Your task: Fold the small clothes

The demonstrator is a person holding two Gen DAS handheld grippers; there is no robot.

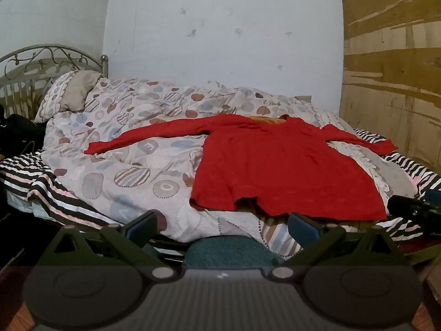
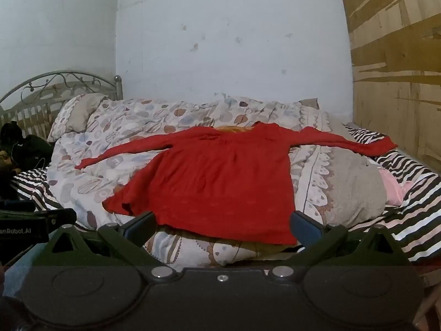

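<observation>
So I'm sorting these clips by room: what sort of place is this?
Most likely a home bedroom: a bed with a metal headboard, a patterned duvet and a pillow, with a red top spread on it.

bed (image 1: 16, 171) cut off left, floor unseen

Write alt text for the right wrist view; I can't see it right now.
A red long-sleeved top lies spread flat, sleeves out to both sides, on a patterned duvet over a striped sheet. The right gripper hovers open at its hem, holding nothing; the left gripper shows at the left edge.
</observation>
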